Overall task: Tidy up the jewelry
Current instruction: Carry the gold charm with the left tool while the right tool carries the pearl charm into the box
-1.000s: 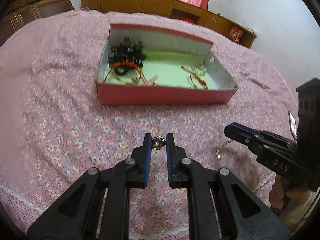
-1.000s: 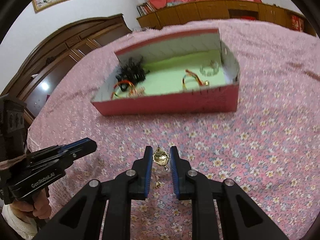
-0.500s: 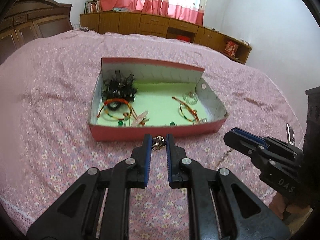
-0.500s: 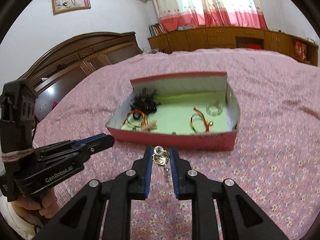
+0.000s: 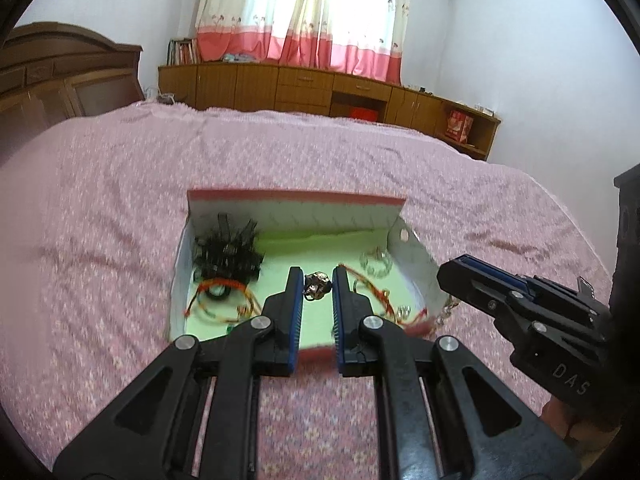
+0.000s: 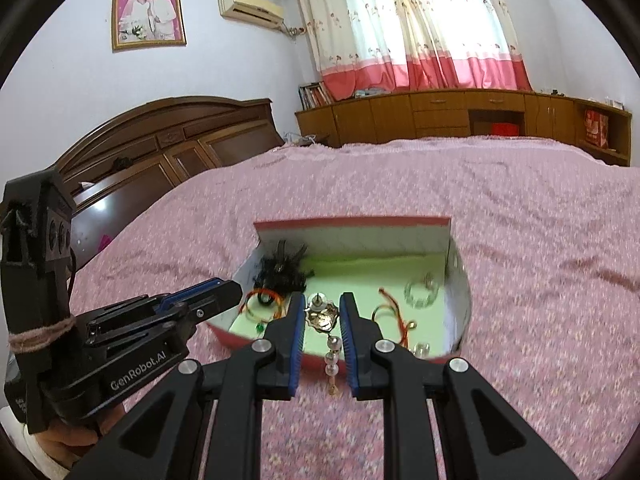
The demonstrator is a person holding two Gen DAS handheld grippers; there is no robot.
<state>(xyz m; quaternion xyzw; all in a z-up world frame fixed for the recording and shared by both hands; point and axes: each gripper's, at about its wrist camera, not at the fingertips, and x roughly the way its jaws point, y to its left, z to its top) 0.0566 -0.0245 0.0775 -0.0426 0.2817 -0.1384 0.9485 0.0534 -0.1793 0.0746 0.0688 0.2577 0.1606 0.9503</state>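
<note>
Bed (image 5: 100, 240), pink floral cover: carries a shallow red box (image 5: 296, 196) with a pale green floor, open at the top, far wall upright.

Box contents, left to right:
- Black hair clip cluster (image 5: 228, 252), far-left corner, against the left wall.
- Red-and-orange cord bracelet (image 5: 216, 292) just in front of the cluster, looped round a dark ring.
- Small green bead (image 6: 260, 326) near the front wall, left part.
- Second red-and-gold cord bracelet (image 6: 394, 312), right of centre.
- Clear beaded bracelet (image 6: 420, 292), toward the far-right corner, apart from the cord.
- Small clear piece (image 6: 422, 348) by the front-right corner; its kind cannot be told.

Left tongs (image 5: 316, 284): narrowed on a small dark-and-gold earring (image 5: 316, 286), held at the tips over the green floor at mid-box. The tong arms cover the box's front wall and part of the floor in the left wrist view.

Right tongs (image 6: 322, 314): narrowed on a gold drop earring (image 6: 322, 316), whose clear-bead pendant hangs down between the arms across the box's front wall. In the left wrist view these tongs (image 5: 444, 278) sit at the box's front-right corner.

Surroundings: dark wooden headboard (image 6: 168, 140) at left, framed wedding photo (image 6: 149, 14) and air conditioner (image 6: 252, 10) on the wall, low wooden cabinets (image 6: 460, 116) under pink-and-white curtains (image 6: 420, 28).
</note>
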